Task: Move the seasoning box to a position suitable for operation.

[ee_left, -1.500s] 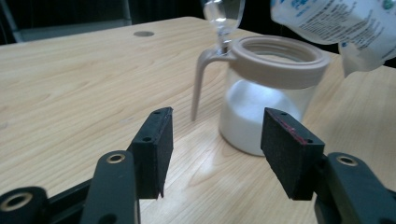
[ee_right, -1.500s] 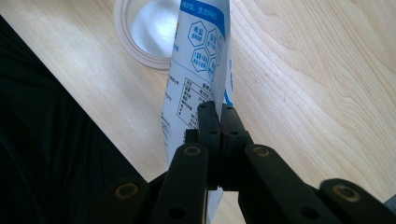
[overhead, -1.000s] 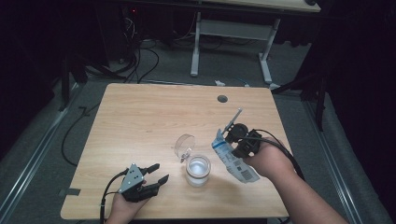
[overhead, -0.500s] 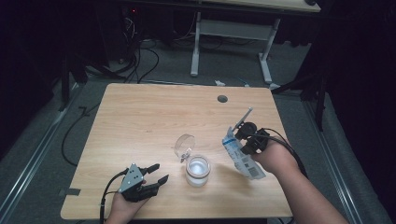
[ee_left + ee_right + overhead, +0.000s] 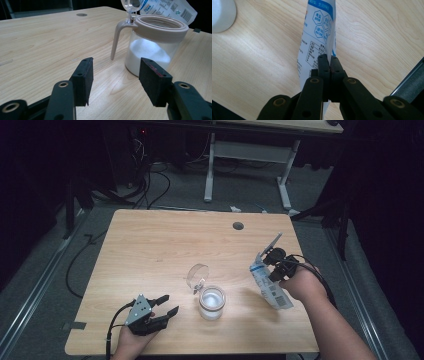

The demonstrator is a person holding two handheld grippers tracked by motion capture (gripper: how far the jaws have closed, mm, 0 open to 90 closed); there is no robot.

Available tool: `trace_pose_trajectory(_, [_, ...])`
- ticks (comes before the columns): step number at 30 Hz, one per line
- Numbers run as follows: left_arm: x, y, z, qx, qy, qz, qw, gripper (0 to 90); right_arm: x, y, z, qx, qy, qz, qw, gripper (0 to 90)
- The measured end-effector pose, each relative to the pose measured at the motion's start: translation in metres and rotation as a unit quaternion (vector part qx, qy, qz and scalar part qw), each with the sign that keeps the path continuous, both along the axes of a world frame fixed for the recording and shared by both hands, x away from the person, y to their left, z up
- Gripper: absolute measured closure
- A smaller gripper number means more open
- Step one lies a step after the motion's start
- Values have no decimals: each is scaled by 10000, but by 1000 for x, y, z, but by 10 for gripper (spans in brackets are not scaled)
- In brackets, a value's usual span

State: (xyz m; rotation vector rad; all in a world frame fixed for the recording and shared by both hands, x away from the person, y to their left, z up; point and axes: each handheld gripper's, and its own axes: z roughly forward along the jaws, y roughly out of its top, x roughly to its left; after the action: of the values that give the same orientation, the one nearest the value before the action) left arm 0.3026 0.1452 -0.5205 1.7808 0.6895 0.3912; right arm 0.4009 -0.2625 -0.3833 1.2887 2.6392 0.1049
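A clear jar (image 5: 212,302) half full of white powder stands near the table's front middle, its clear lid (image 5: 197,274) flipped up and back. My right gripper (image 5: 272,267) is shut on a white and blue bag (image 5: 270,287), held tilted to the right of the jar with its bottom corner near the table. The right gripper view shows the jaws (image 5: 329,62) pinching the bag's (image 5: 319,30) edge. My left gripper (image 5: 167,304) rests open on the table left of the jar. Between its open jaws (image 5: 115,80) is bare wood, with the jar (image 5: 155,47) just beyond.
A round cable hole (image 5: 238,226) lies at the far right of the wooden table (image 5: 150,245). Behind the table stand another desk's white legs (image 5: 210,170), with cables on the floor. The table's right edge is close to the right hand.
The right gripper has carried the bag to the right, away from the jar. The left gripper and the jar have stayed where they were.
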Motion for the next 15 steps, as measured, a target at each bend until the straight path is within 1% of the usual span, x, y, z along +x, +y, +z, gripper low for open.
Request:
trace_pose_trajectory(1, [0,1,0,4,2,9,10000,457,0,-1,0,-11,-22,-4,10000,900])
trace_pose_trajectory(4, [1,1,0,9,-1,48,10000,458,0,-5,0,61,-123,-58,9999,900])
trace_pose_trajectory(5, [1,2,0,33,-4,66,10000,462,-1,-7,0,143,-243,-87,9996,900])
trace_pose_trajectory(6, [1,2,0,33,-4,66,10000,462,-1,-7,0,143,-243,-87,9996,900])
trace_pose_trajectory(7, [1,2,0,54,2,76,10000,462,-2,-8,0,204,-328,-85,9992,900])
trace_pose_trajectory(8, [2,3,0,94,38,89,9999,467,-5,-11,1,295,-496,-112,9983,900])
trace_pose_trajectory(9, [2,3,0,94,38,89,9999,474,-7,-12,1,360,-588,-135,9975,900])
trace_pose_trajectory(10, [2,3,0,126,42,108,9999,474,-7,-12,1,360,-588,-135,9975,900])
trace_pose_trajectory(12, [3,4,0,141,30,142,9998,481,-10,-14,2,467,-729,-157,9961,900])
trace_pose_trajectory(13, [3,5,1,124,29,174,9998,482,-13,-16,2,577,-835,-218,9946,900])
trace_pose_trajectory(14, [3,5,1,124,29,174,9998,482,-13,-16,2,577,-835,-218,9946,900])
trace_pose_trajectory(15, [3,5,1,140,24,183,9997,482,-14,-18,3,619,-895,-221,9938,900])
